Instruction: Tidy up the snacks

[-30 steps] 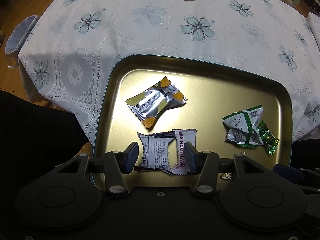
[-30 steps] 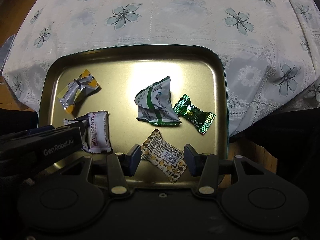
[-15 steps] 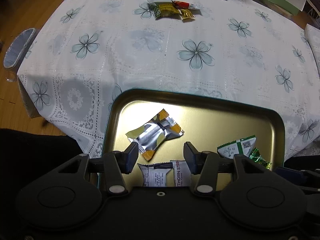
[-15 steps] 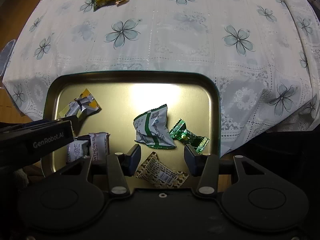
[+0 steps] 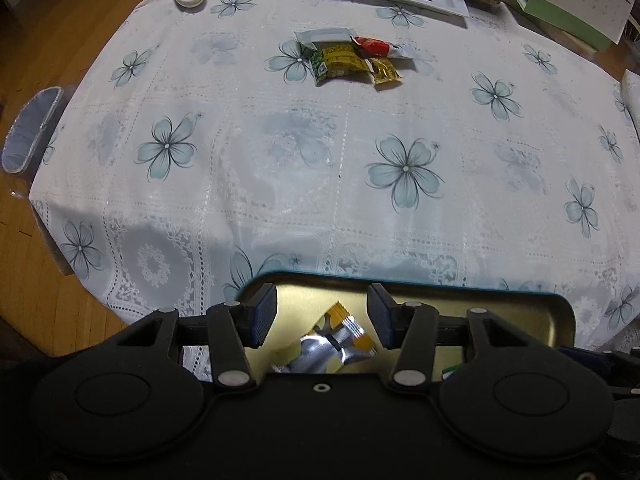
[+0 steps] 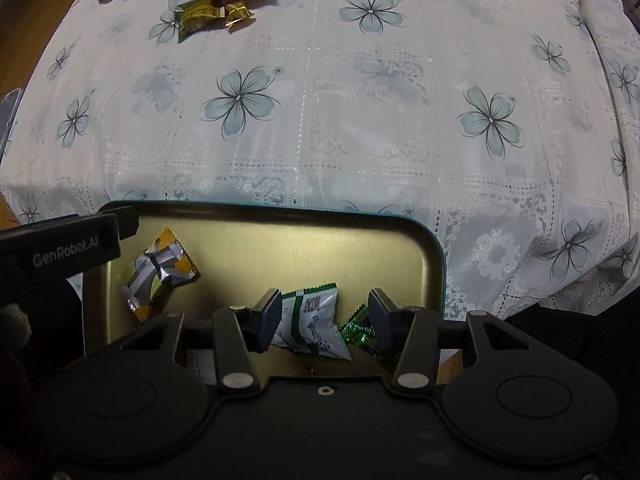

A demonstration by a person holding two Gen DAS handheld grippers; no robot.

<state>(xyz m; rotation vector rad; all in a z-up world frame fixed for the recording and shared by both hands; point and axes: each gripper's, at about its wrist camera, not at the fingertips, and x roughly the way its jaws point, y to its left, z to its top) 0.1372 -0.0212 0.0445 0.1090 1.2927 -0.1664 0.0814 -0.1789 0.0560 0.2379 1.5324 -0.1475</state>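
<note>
Floral tablecloth seen spread over table, hanging over near edge; wide bare stretch left between gold tray at near edge and snack pile far across. Tray rim seen just past both tongs. Left gripper held parted, nothing gripped; yellow-silver packet seen below gap, inside tray. Right gripper held parted, empty; white-green packet and green candy seen beneath gap, untouched.
</note>
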